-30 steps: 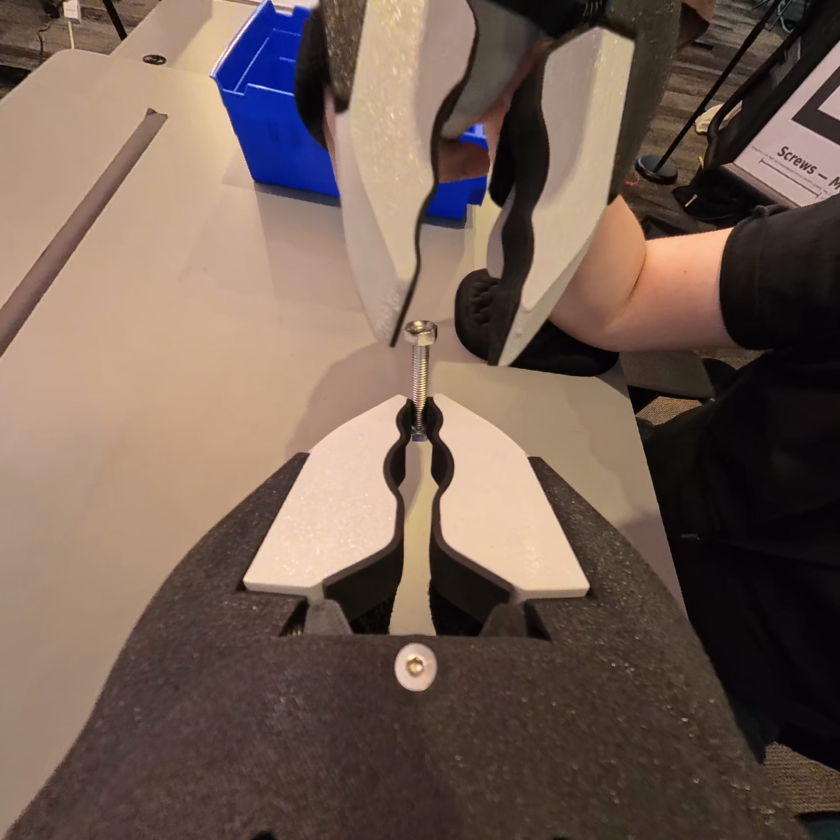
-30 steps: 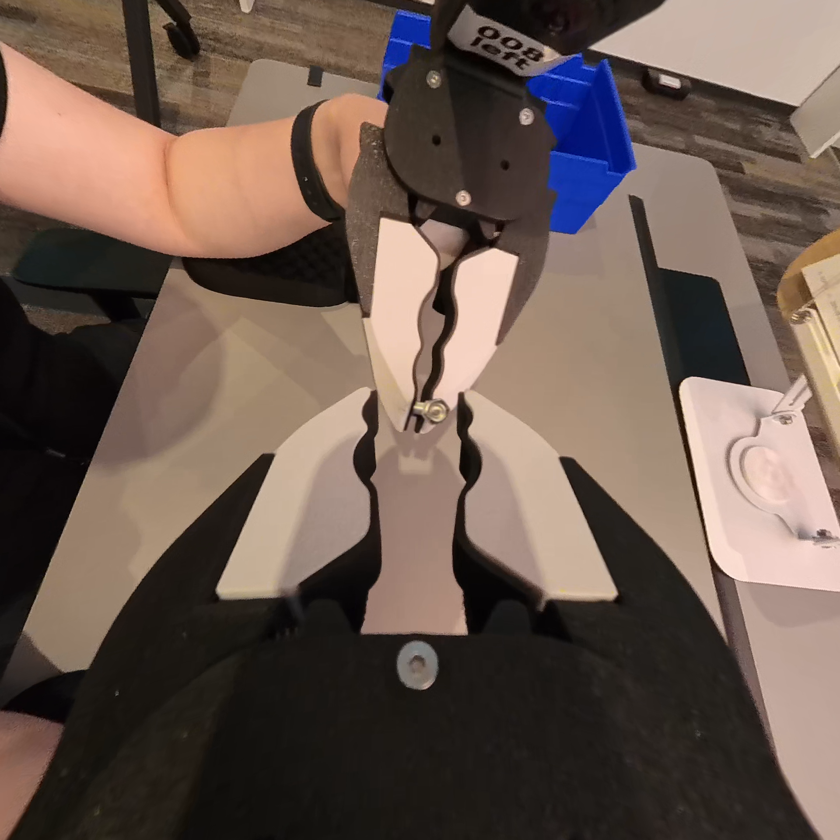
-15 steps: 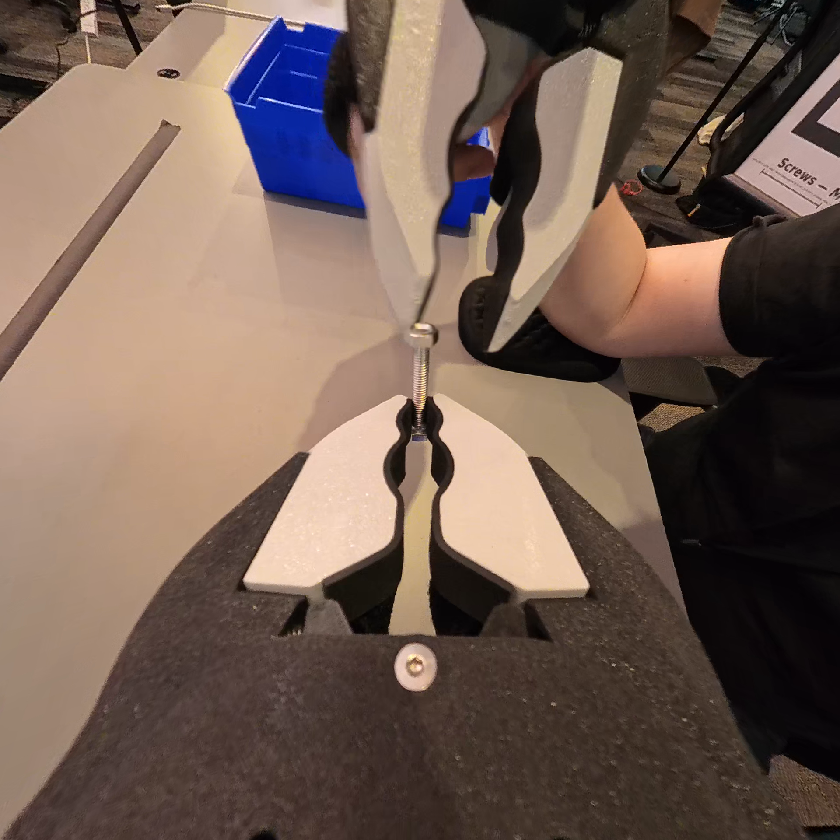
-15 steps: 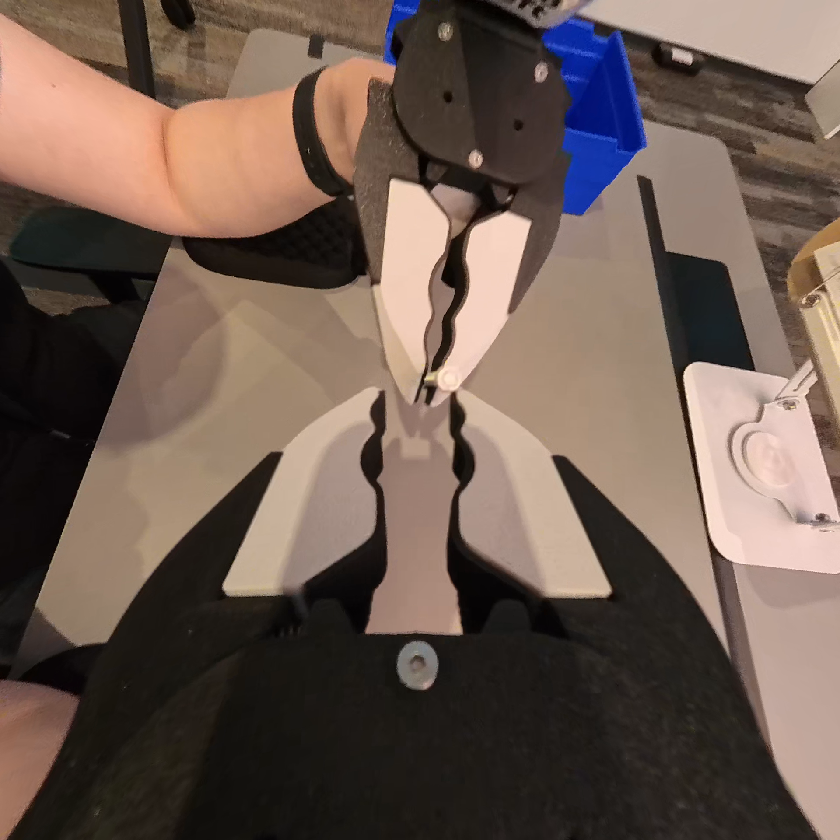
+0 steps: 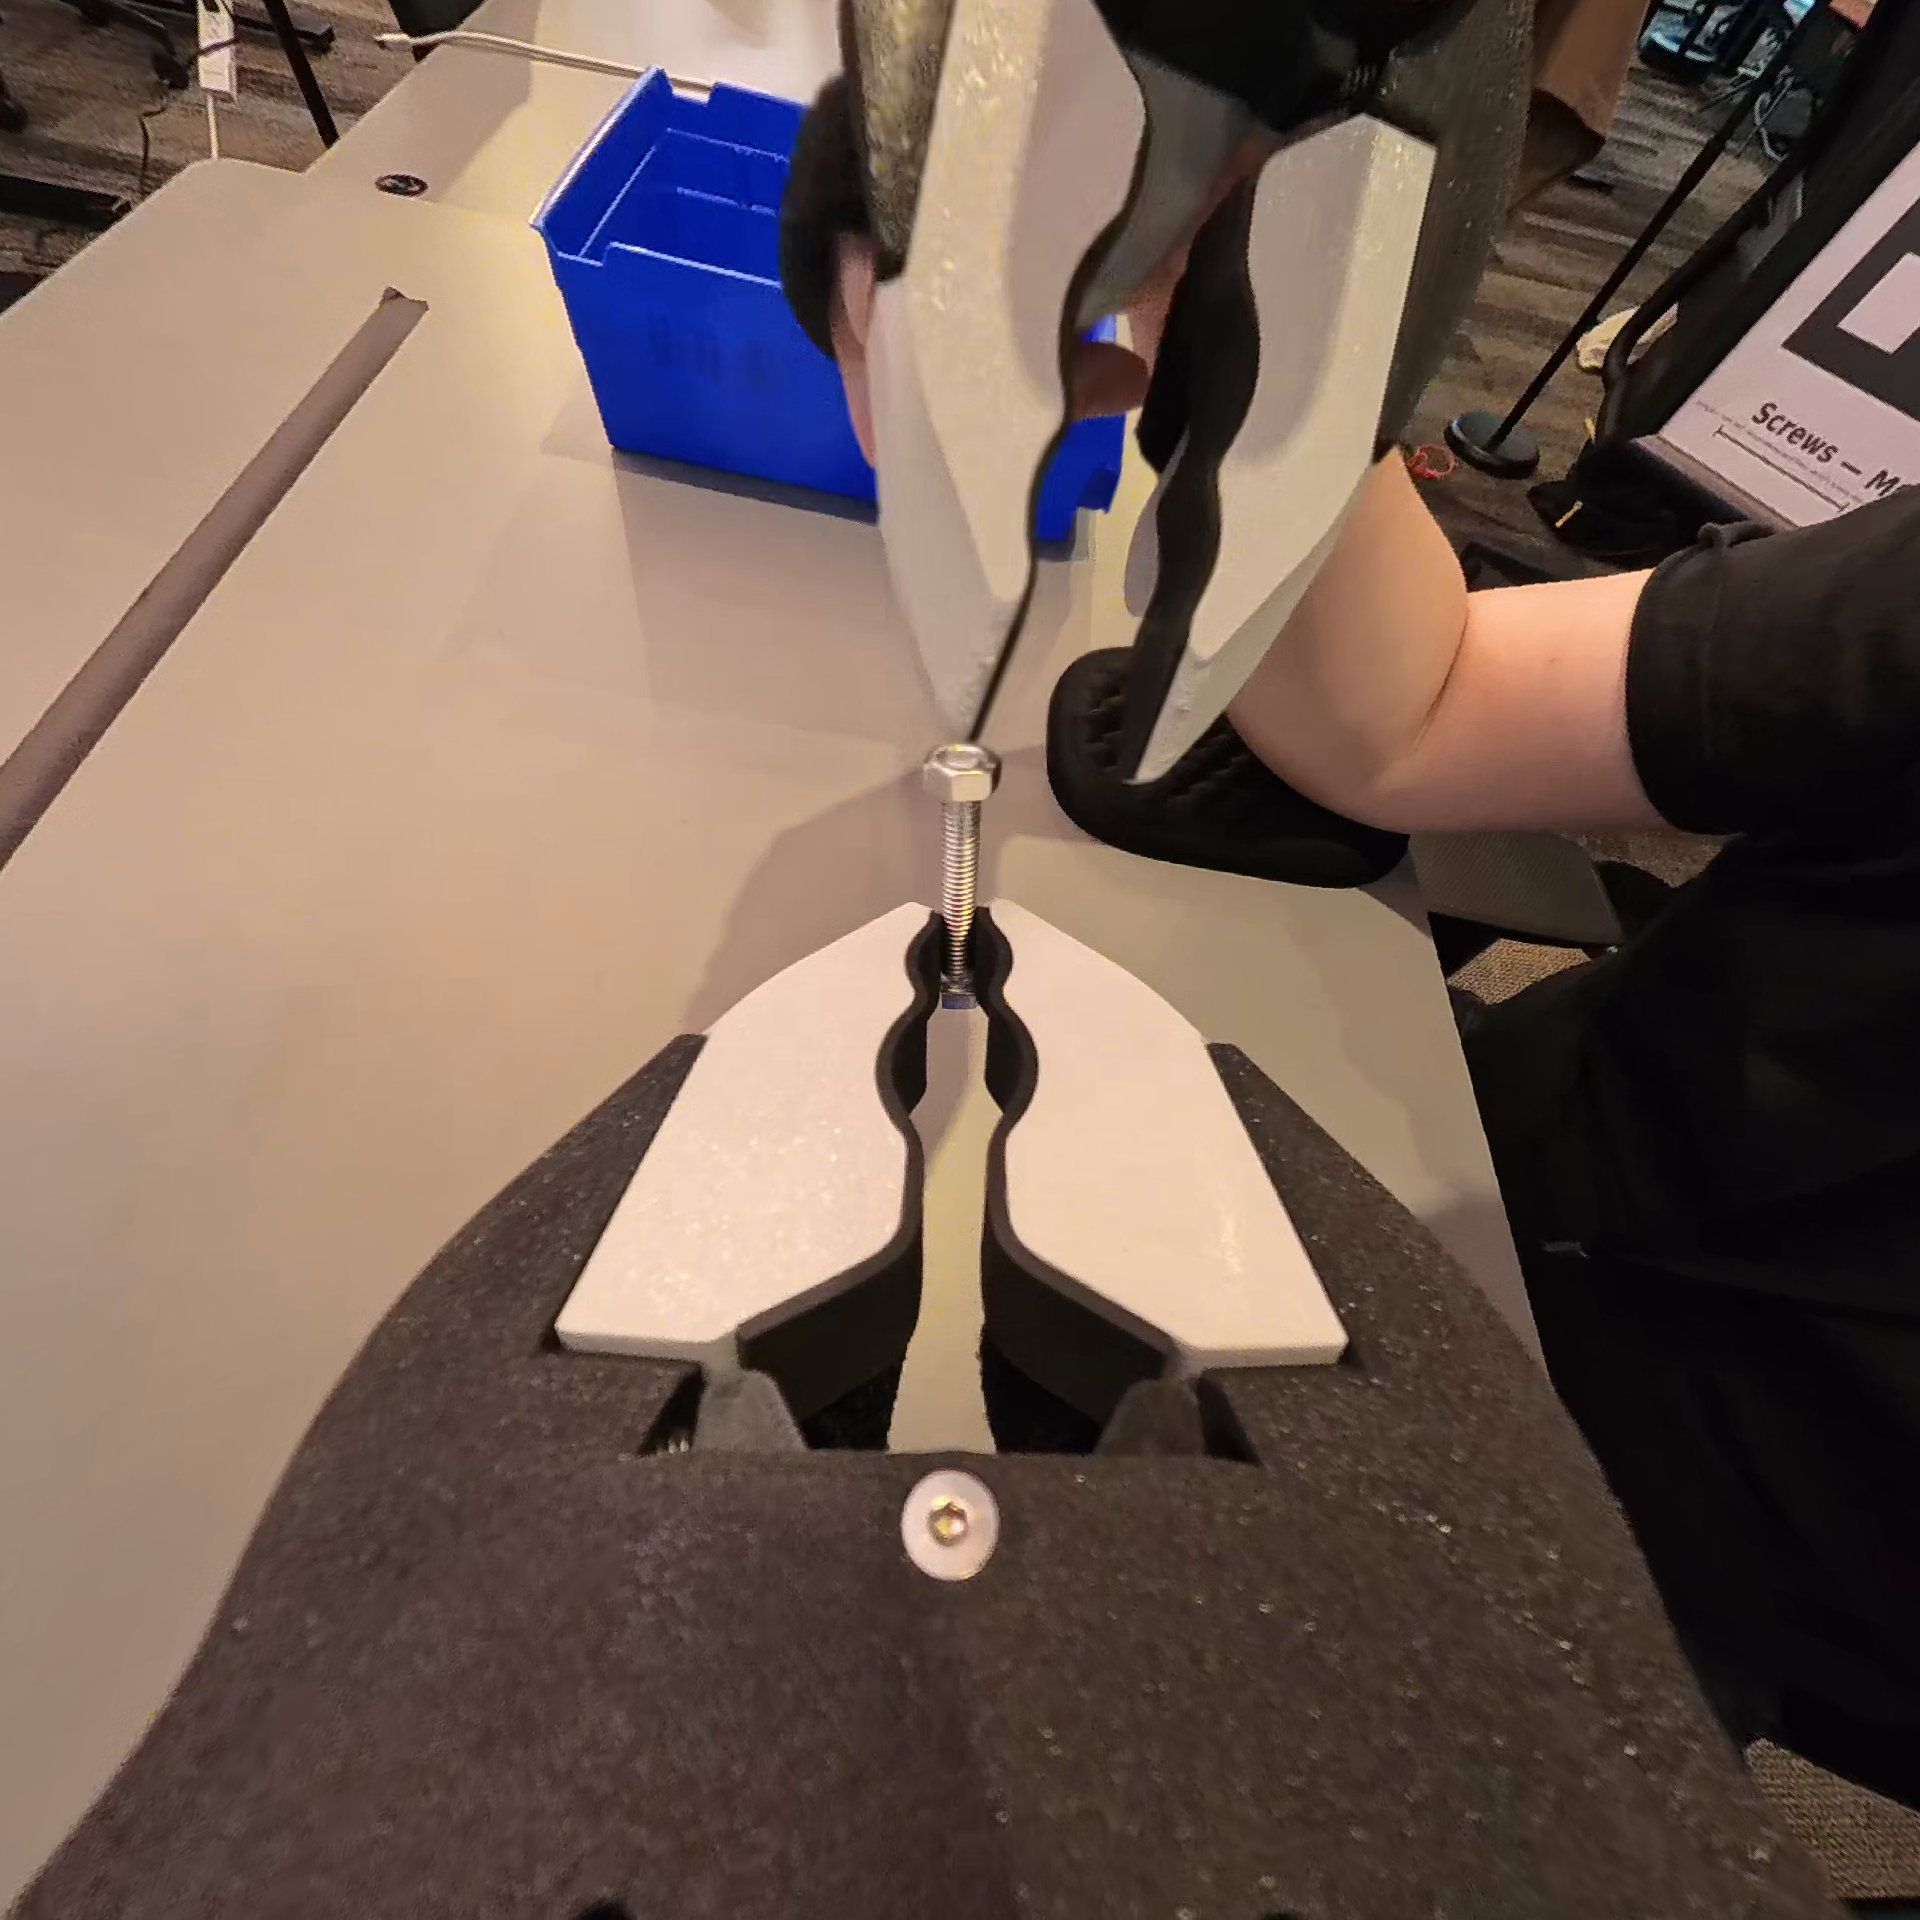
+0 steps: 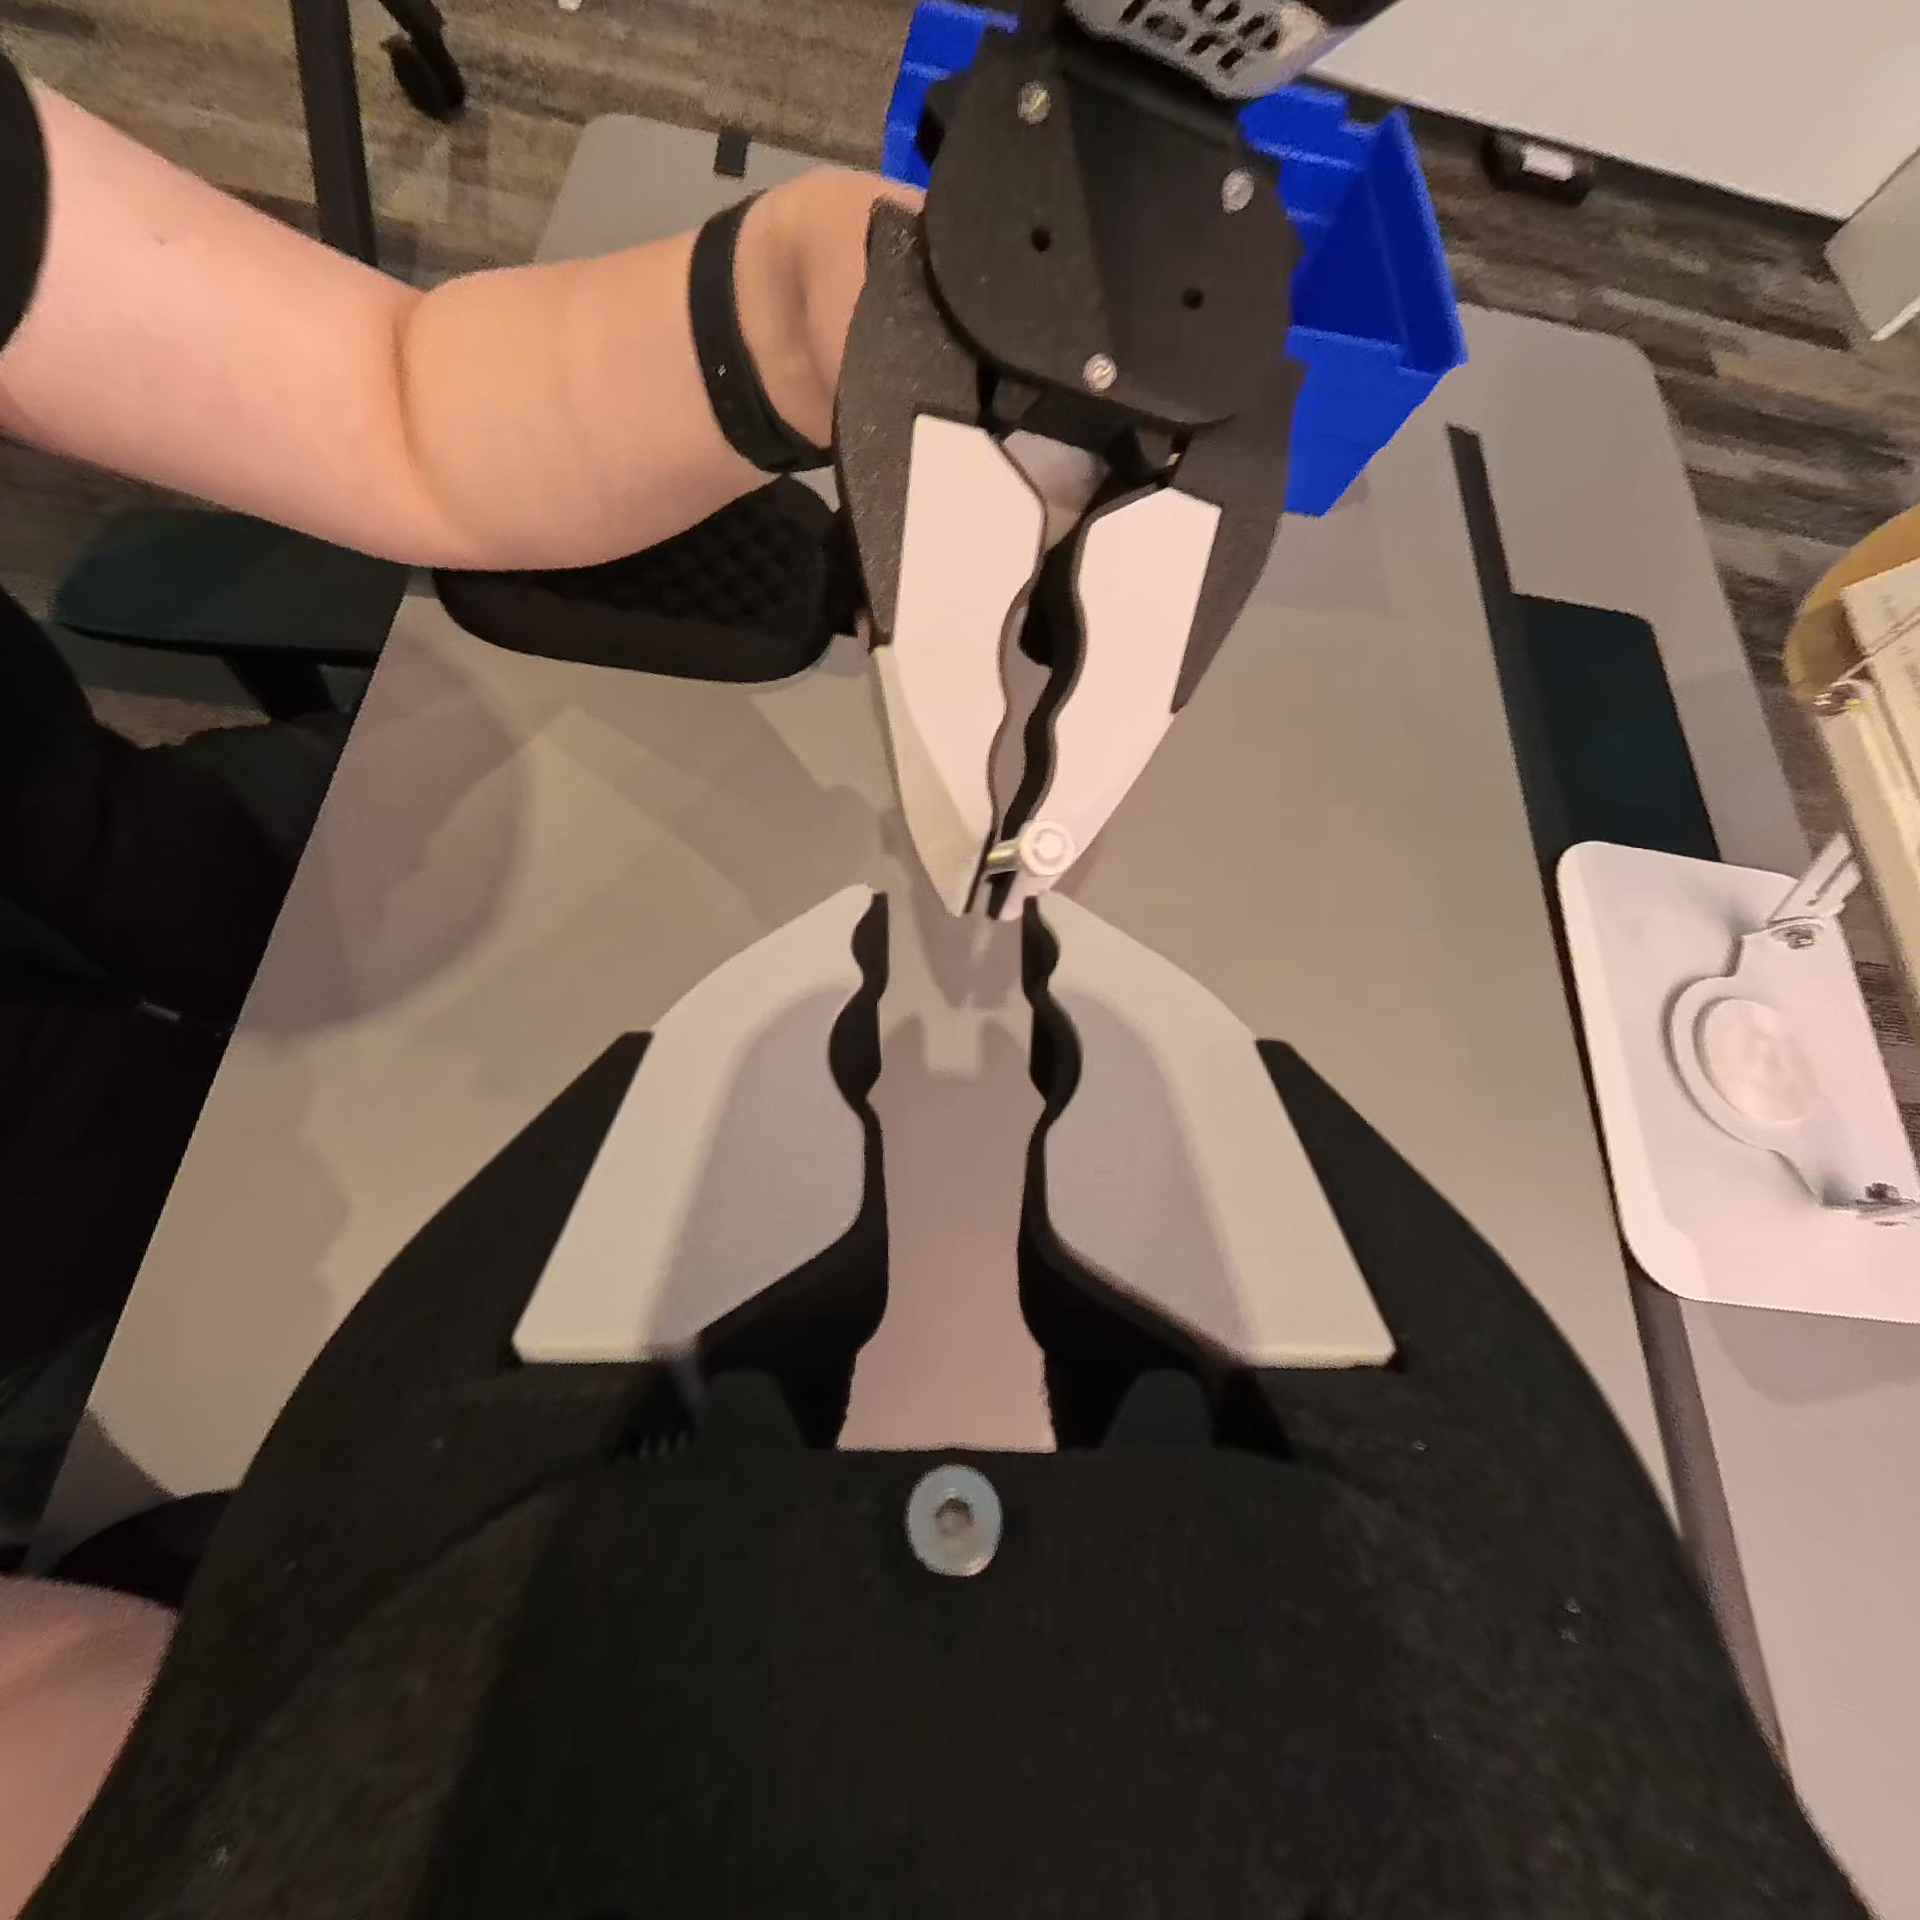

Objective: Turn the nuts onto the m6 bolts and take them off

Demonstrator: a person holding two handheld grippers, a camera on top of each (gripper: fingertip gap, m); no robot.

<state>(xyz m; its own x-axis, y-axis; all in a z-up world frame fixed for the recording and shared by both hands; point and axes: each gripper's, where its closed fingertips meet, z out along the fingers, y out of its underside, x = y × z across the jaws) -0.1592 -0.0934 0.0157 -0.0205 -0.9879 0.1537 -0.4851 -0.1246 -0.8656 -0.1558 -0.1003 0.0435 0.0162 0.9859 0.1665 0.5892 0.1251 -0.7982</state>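
Note:
My left gripper (image 5: pixel 958 920) is shut on the lower end of a silver m6 bolt (image 5: pixel 958 862) and holds it upright above the grey table (image 5: pixel 364 831). A hex nut (image 5: pixel 961 774) sits on the bolt's top end. My right gripper (image 5: pixel 1049 748) hangs open just above the nut, with one fingertip (image 5: pixel 961 707) close over it. In the right wrist view my right gripper (image 6: pixel 951 914) is open and empty. There the left gripper (image 6: pixel 987 894) and the nut (image 6: pixel 1044 850) lie just beyond the right fingertips.
A blue bin (image 5: pixel 707 343) stands at the table's far side and also shows in the right wrist view (image 6: pixel 1361 343). A white tray (image 6: pixel 1756 1091) with a metal part lies to the right. A person's forearm (image 5: pixel 1403 707) rests on a black pad (image 5: pixel 1216 800). A slot (image 5: pixel 208 540) runs along the table's left. The tips of both grippers are at nearly the same place.
My right gripper has drawn back and up from the nut, which was between its fingertips and is now just past them. My left gripper still holds the bolt.

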